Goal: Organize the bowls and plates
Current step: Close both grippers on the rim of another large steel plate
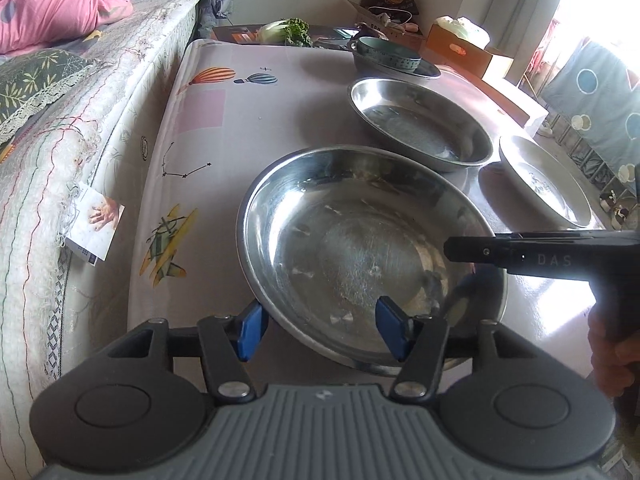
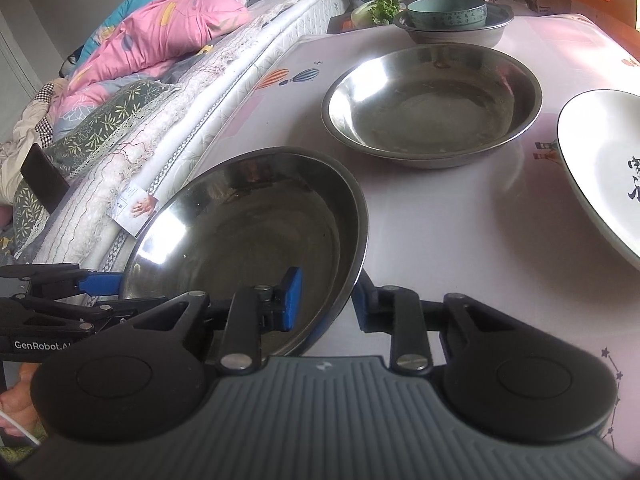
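Note:
A wide, shallow steel plate (image 1: 352,240) (image 2: 248,236) is carried between both grippers, tilted above the table's near left corner. My left gripper (image 1: 322,330) is shut across its near rim, with one blue pad outside the wall and the other inside. My right gripper (image 2: 326,304) is shut on the opposite rim, with one pad in the dish and one under the edge. In the left wrist view the right gripper's black finger (image 1: 520,254) reaches in over the plate's right side. A second steel plate (image 1: 420,124) (image 2: 432,104) lies flat further back.
A white plate with ink writing (image 1: 544,184) (image 2: 600,172) lies at the right. A teal bowl (image 2: 448,12) sits in a steel basin (image 2: 456,36) at the far end, beside greens (image 1: 288,32) and a cardboard box (image 1: 460,46). A mattress (image 1: 80,120) borders the pink-clothed table (image 1: 240,120) on the left.

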